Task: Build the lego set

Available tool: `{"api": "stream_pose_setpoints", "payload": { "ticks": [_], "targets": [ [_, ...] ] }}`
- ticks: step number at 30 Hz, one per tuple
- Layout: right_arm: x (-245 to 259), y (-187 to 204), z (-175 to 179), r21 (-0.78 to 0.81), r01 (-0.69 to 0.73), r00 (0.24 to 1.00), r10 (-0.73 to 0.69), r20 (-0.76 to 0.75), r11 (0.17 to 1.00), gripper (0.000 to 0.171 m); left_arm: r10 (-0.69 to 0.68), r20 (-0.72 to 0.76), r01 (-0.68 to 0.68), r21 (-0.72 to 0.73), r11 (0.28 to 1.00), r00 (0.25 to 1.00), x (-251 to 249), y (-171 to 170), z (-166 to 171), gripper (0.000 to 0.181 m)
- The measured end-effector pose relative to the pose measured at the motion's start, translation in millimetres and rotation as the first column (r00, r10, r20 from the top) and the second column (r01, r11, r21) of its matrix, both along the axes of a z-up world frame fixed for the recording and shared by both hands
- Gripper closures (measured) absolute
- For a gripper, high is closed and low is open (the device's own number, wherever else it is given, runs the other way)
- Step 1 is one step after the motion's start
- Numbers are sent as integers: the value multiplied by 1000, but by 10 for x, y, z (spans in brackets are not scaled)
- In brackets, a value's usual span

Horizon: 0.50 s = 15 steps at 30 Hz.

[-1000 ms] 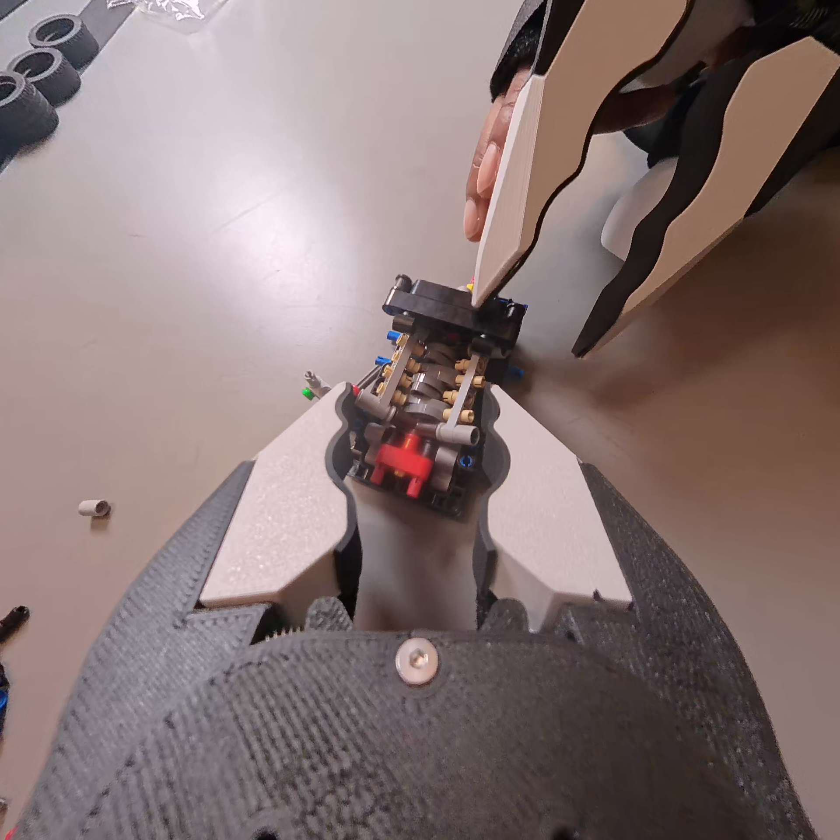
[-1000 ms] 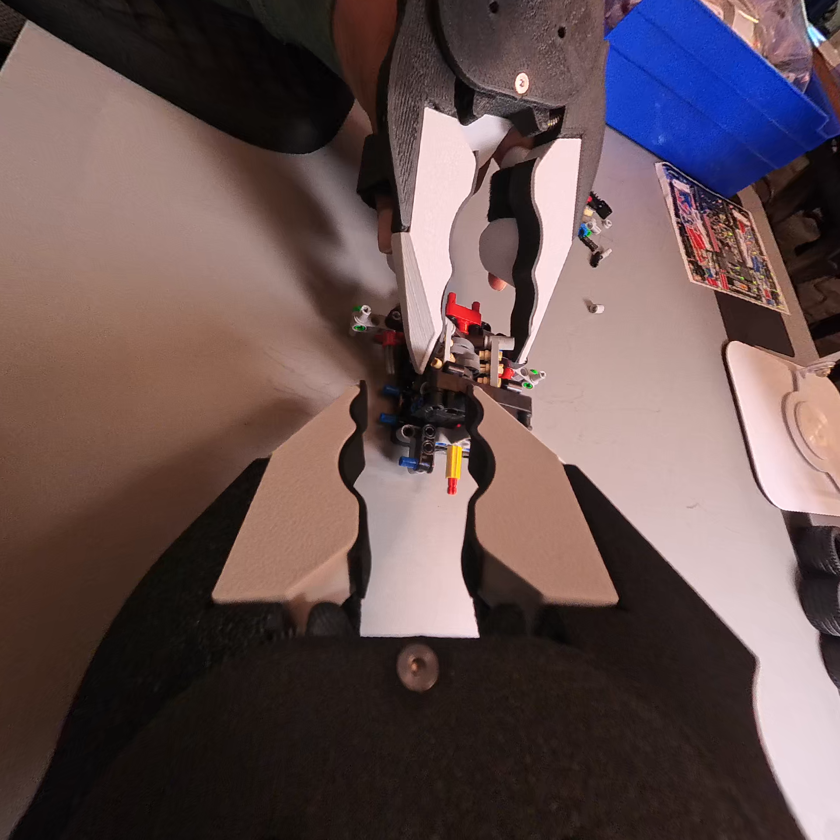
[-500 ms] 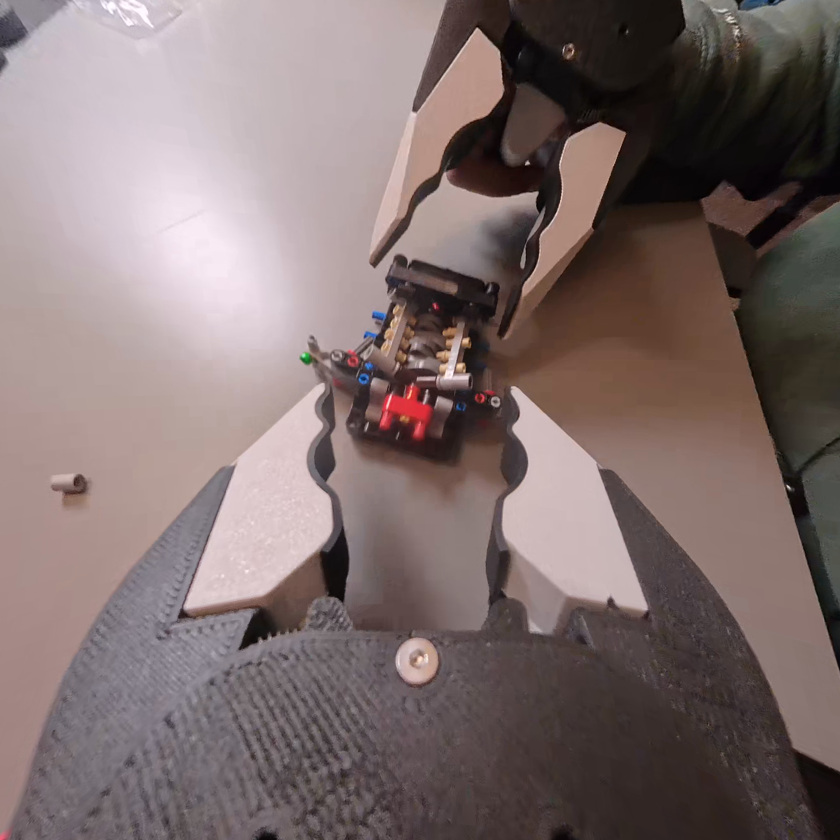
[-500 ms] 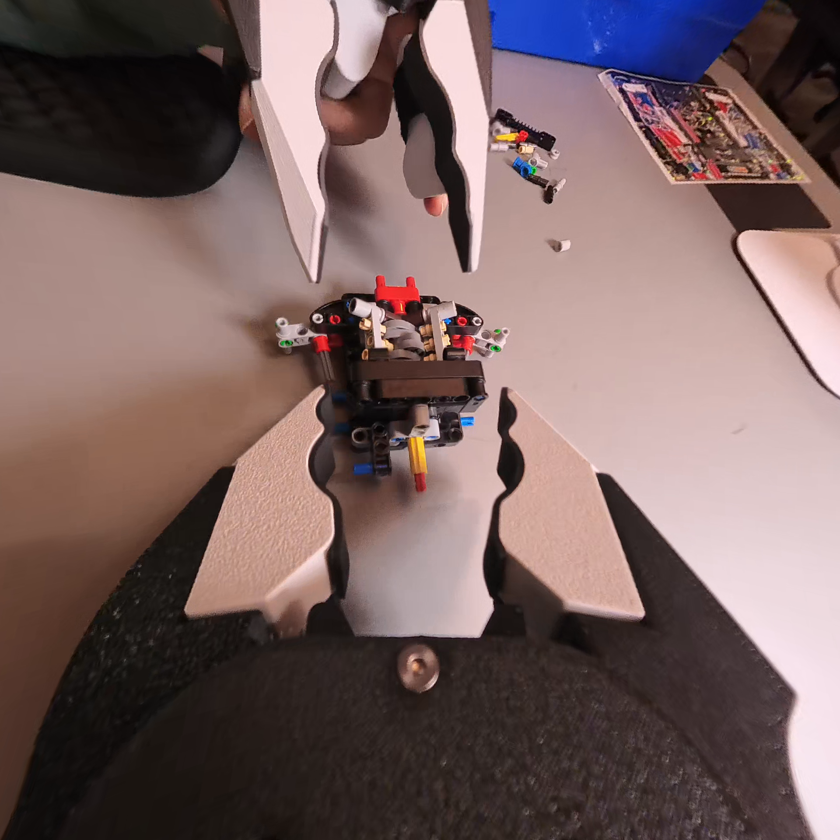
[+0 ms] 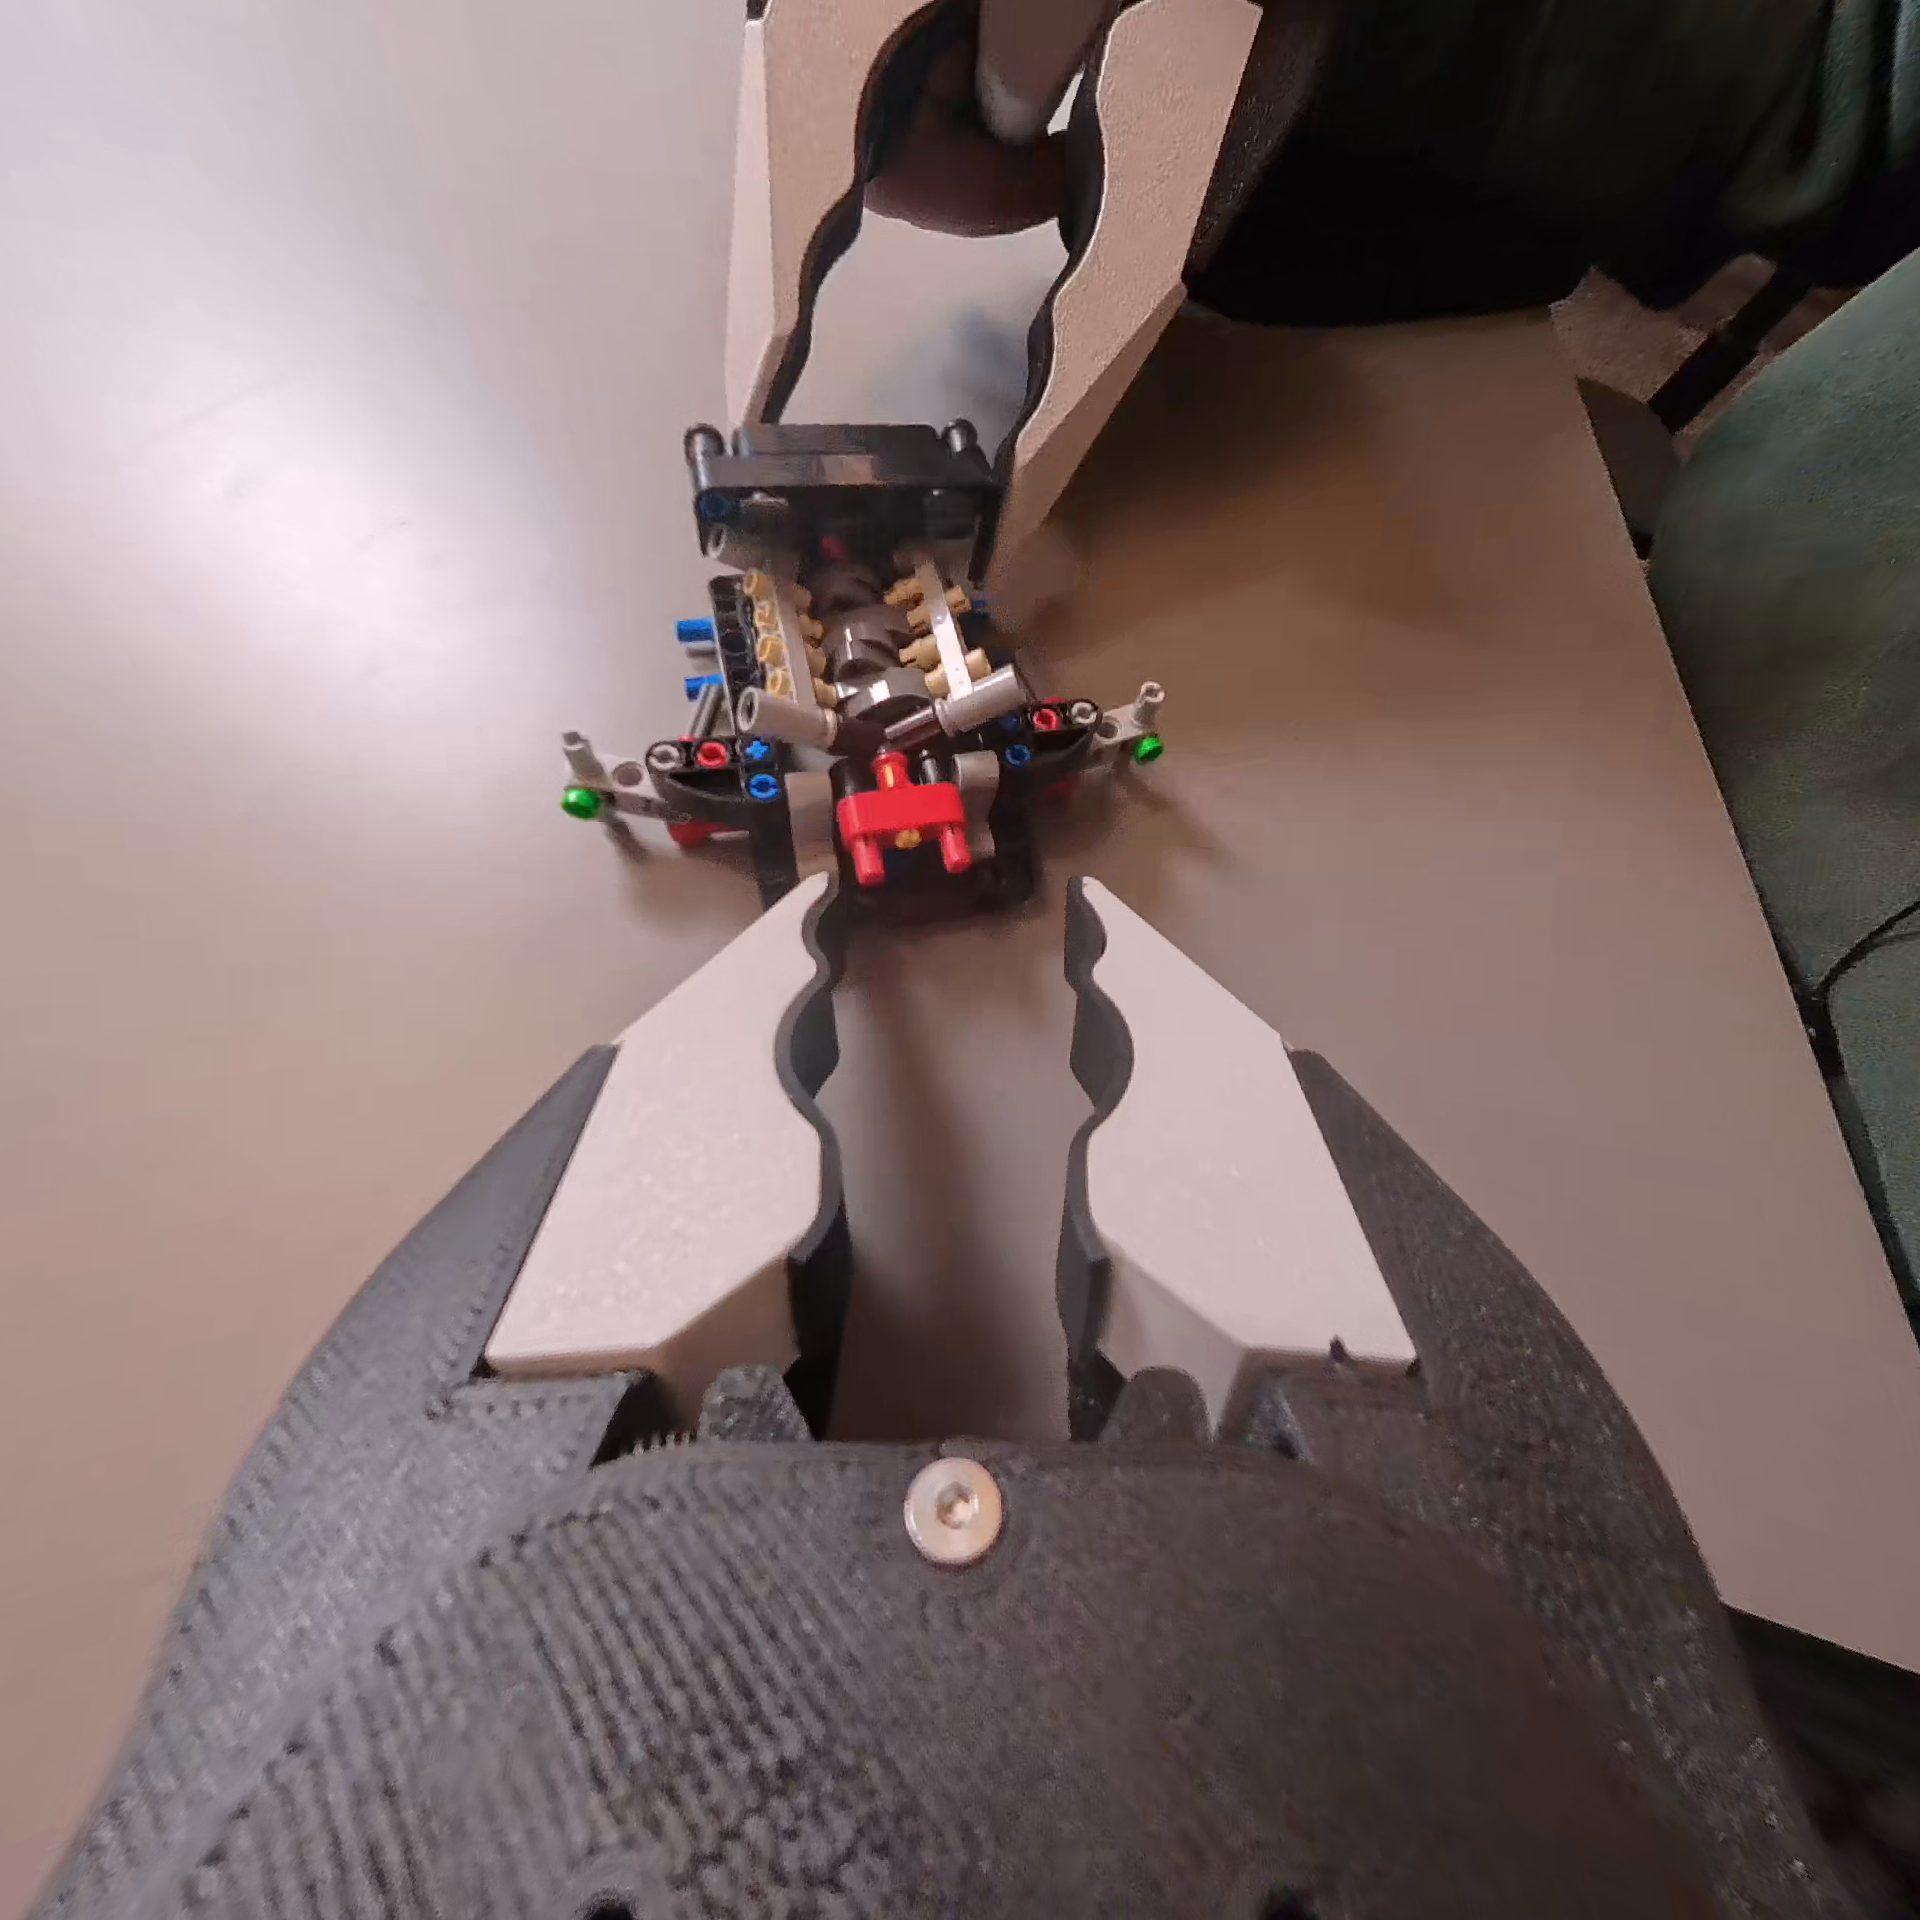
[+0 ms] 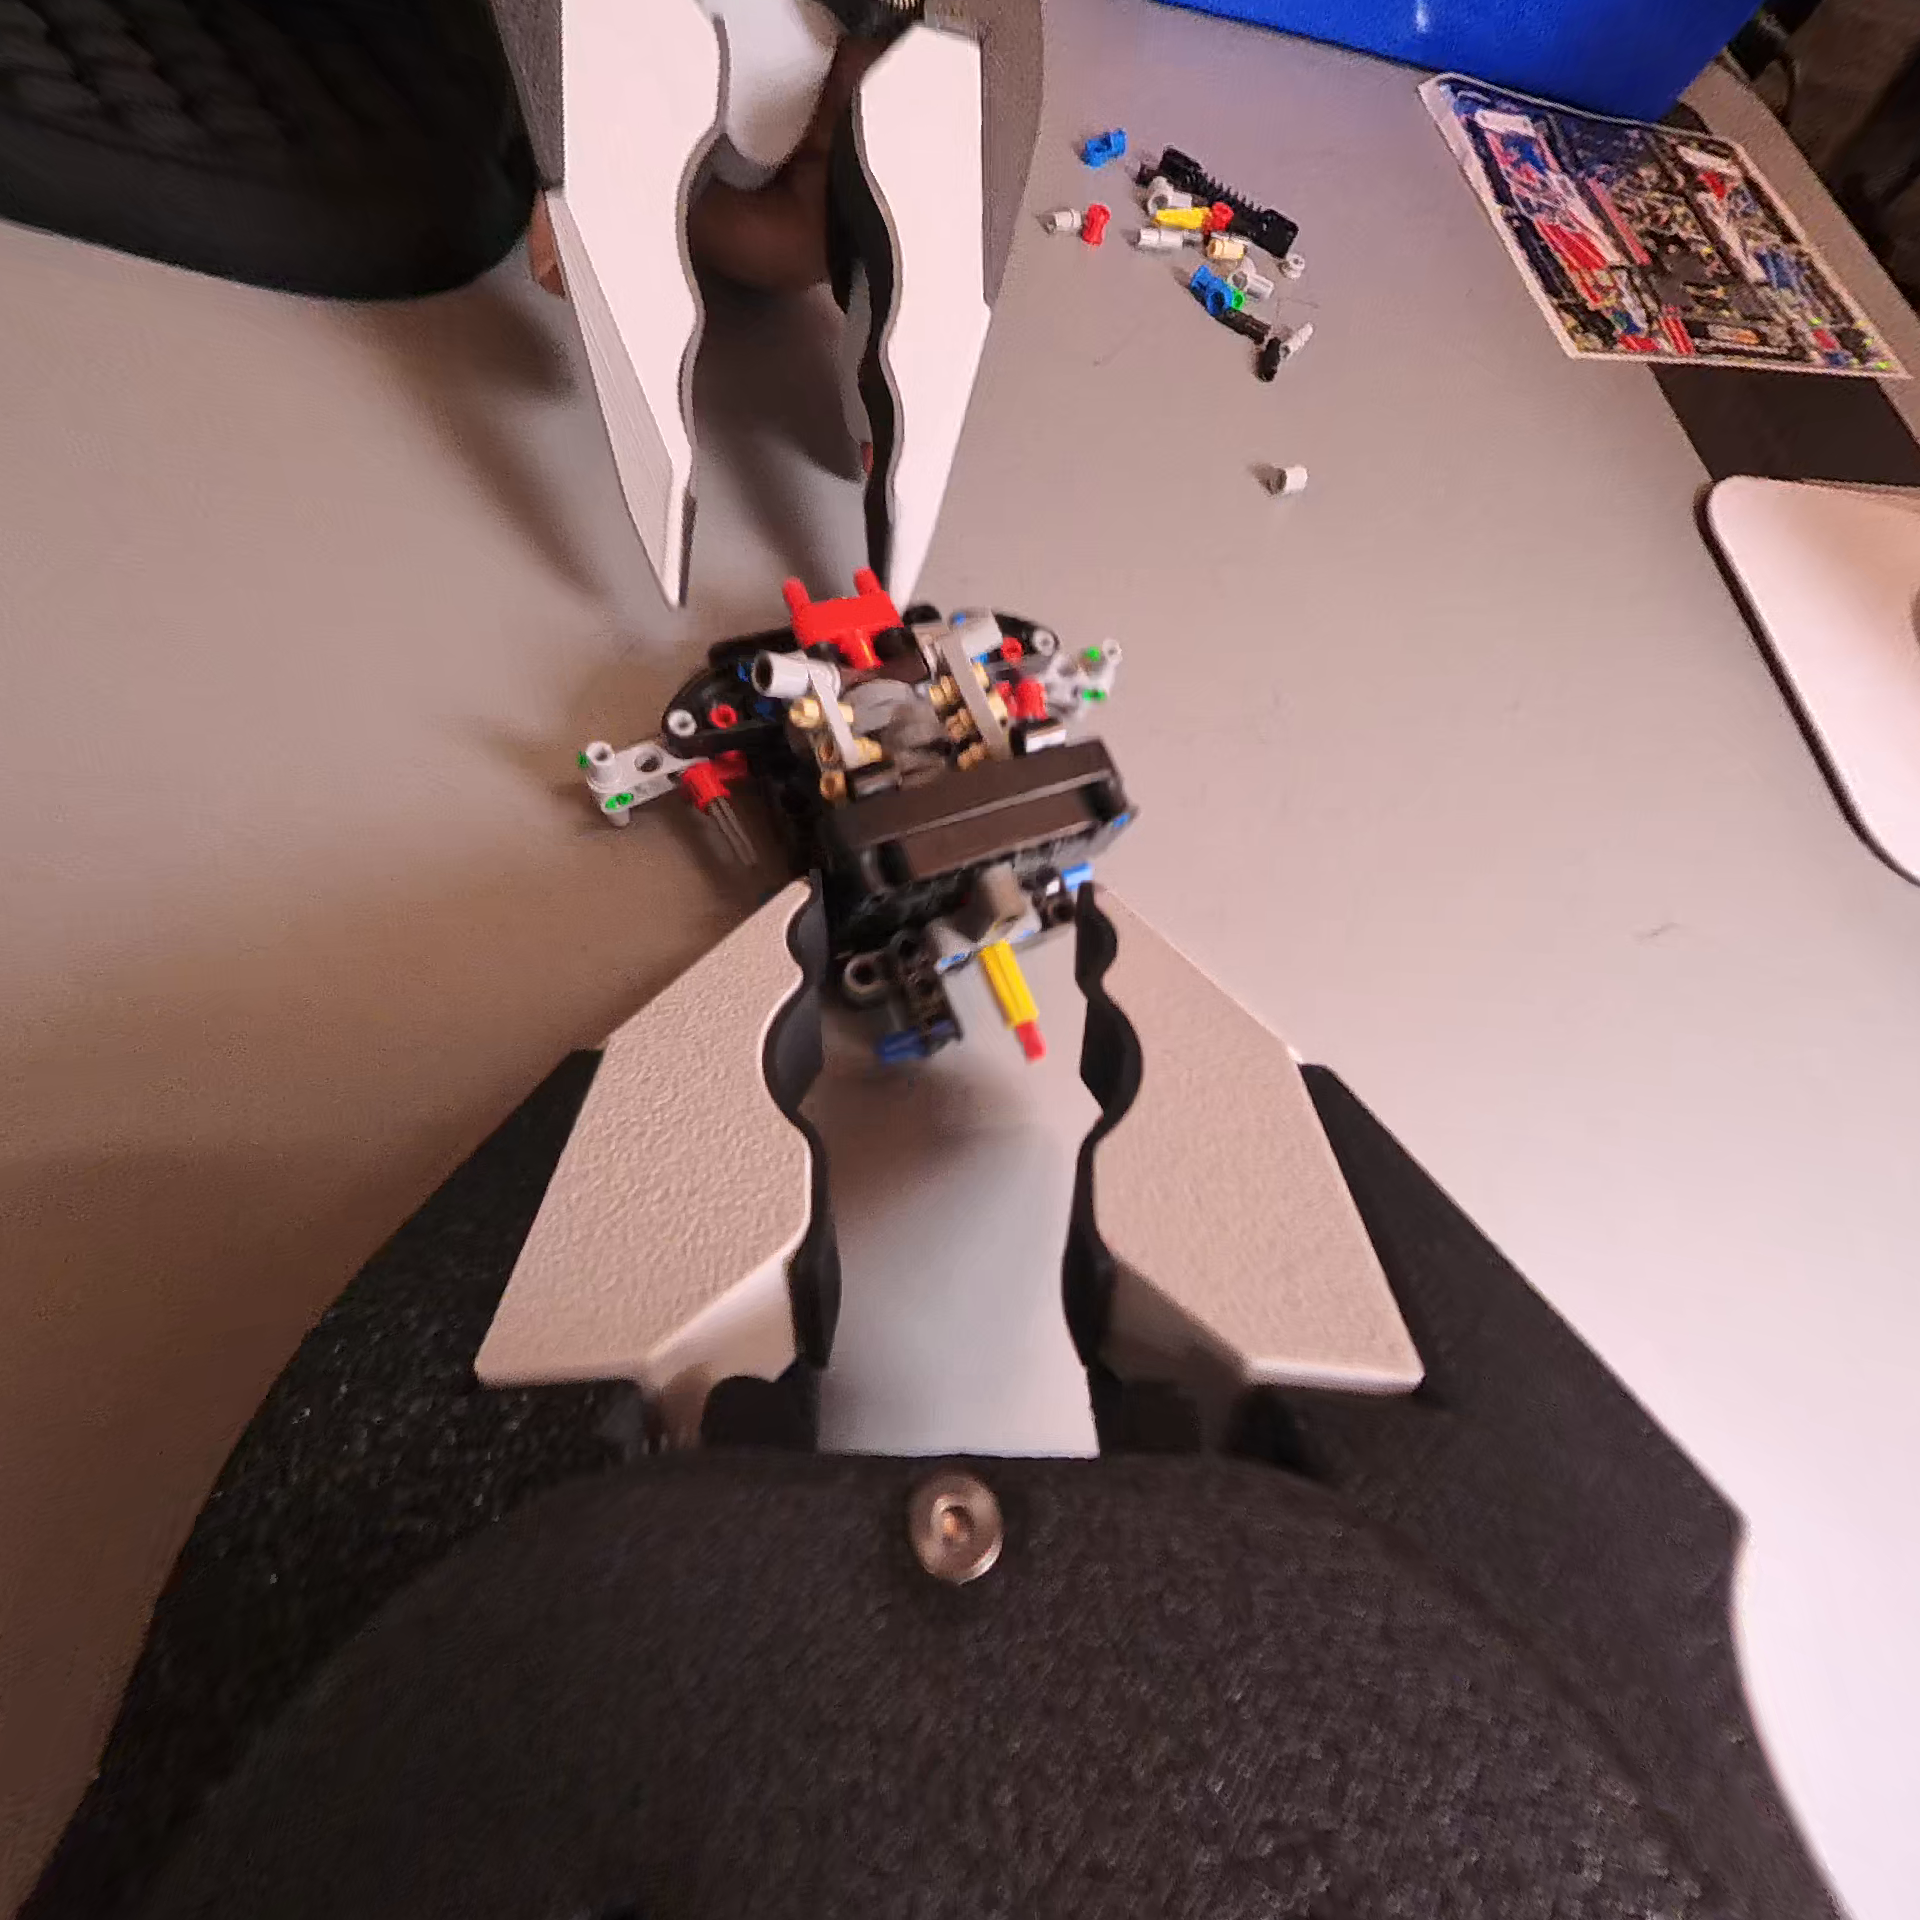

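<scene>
The lego assembly (image 5: 862,665), a black frame with grey and tan parts and a red piece (image 5: 899,821) at one end, lies on the tan table. My left gripper (image 5: 948,894) is open, its tips on either side of the red end, with the right tip a little clear of it. My right gripper (image 6: 945,914) comes from the opposite side. Its fingers press both sides of the black rear end, where a yellow axle (image 6: 1006,982) sticks out. The assembly (image 6: 914,769) looks turned and blurred there.
Loose small lego pieces (image 6: 1195,229), a single grey bush (image 6: 1286,478), an instruction sheet (image 6: 1662,229) and a blue bin (image 6: 1455,31) lie beyond the assembly. A white object (image 6: 1818,644) is at the right. The table edge (image 5: 1621,644) and a green chair (image 5: 1818,540) are close by. Left tips to right tips: about 8 cm. The single grey bush (image 6: 1286,478) is about 15 cm from my left fingertips.
Both grippers have narrowed and closed in on the assembly from opposite ends. The right one went from wide open to pressing on the rear end. The assembly has turned slightly.
</scene>
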State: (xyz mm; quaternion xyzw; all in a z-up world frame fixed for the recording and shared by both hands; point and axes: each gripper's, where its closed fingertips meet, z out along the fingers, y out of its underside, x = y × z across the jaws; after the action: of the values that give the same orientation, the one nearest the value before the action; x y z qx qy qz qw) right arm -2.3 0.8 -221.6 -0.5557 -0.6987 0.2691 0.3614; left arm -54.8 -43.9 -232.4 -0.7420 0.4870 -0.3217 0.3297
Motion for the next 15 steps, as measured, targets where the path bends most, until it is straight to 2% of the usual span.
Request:
{"api": "stream_pose_setpoints", "payload": {
  "ticks": [4,15],
  "targets": [
    [70,54,-67,22,1,999,-1,32,1000,116,32,-15,-31,48,998,999,-8,76,-11,141],
    [-5,92,8,7,55,998,-55,-24,998,134,74,-84,-61,143,988,994,69,133,-41,148]
  ]
}}
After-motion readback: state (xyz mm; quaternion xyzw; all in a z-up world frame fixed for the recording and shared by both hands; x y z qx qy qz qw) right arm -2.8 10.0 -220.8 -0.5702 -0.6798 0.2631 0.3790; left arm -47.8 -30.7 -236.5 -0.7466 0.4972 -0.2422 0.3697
